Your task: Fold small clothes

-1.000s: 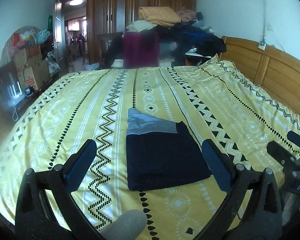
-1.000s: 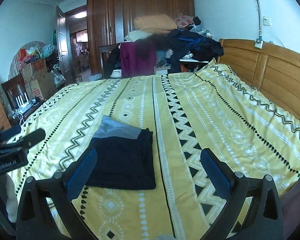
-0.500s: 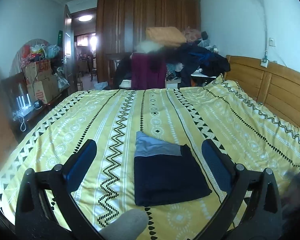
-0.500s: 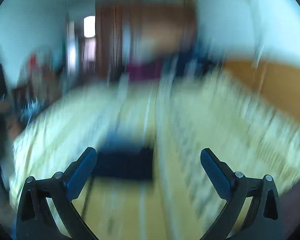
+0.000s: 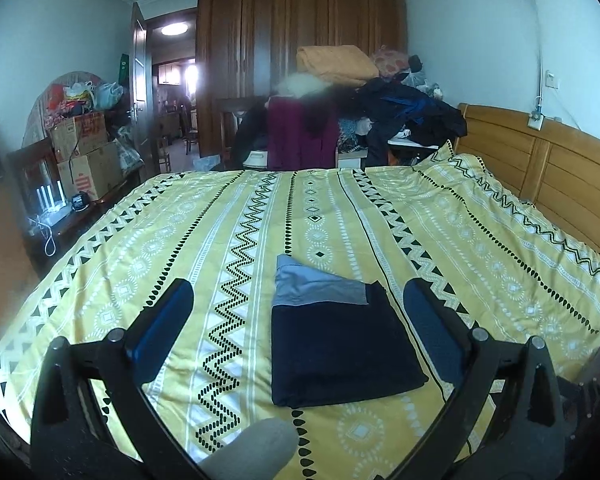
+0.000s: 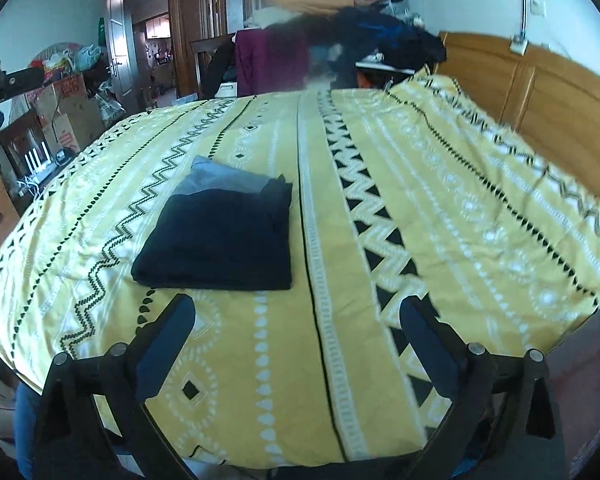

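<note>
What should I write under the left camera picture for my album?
A folded dark garment lies flat on the yellow patterned bedspread, framed by the open, empty left gripper.

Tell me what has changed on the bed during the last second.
Only the views moved: the left hand-held gripper tilted up and back, and the right hand-held gripper swung nearer the bed. Nothing was grasped or released. The folded dark navy cloth with grey band stayed flat on the yellow patterned bedspread; both jaws stayed open.
</note>
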